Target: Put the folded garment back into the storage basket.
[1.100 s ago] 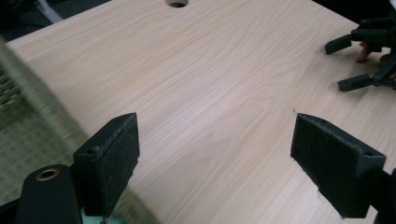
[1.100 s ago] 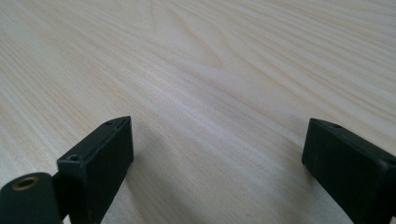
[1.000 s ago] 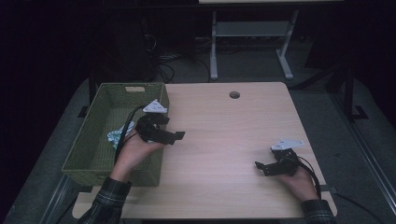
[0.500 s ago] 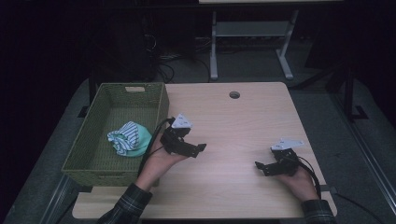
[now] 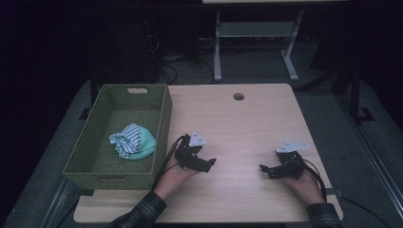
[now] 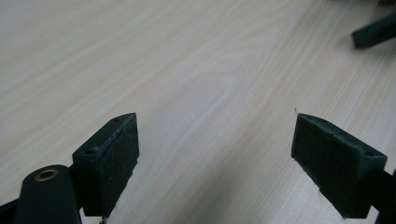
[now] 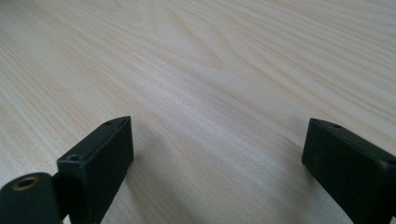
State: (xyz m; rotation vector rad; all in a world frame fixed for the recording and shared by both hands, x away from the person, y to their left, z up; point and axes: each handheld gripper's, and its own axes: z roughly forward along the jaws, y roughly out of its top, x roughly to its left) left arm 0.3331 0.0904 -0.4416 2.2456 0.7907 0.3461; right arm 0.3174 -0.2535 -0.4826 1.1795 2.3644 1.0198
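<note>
**Both jaws wide and empty over bare counter; cloth is in the basket**

- Left gripper [image 5: 202,163] is held low over the counter [image 5: 247,123], just right of the basket's near right corner. Jaws are spread wide, nothing between them; bare wood grain is seen in the gap in the left gripper view [image 6: 215,154].
- Right gripper [image 5: 270,169] is held low near the counter's front right, jaws pointed toward the left gripper. Jaws are likewise spread wide with nothing gripped; plain wood is seen between them in the right gripper view [image 7: 215,158].
- The two grippers are well apart, with open counter between them.
- Bundled cloth [image 5: 132,141], mint green with a white-and-dark striped part, is lying in the green woven basket [image 5: 164,114], on its floor toward the right wall. It is left of the left gripper, with the basket wall between them; no contact with either set of jaws.
- Nothing else can be made out in the basket.
- High view: basket, cloth, both hands, plaid sleeves, a round hole [image 5: 238,96] near the counter's far edge.
- Left gripper view: a dark jaw tip of the other gripper is caught at the top right corner [image 6: 373,32]; whether the jaws touch the wood cannot be told from any view.
</note>
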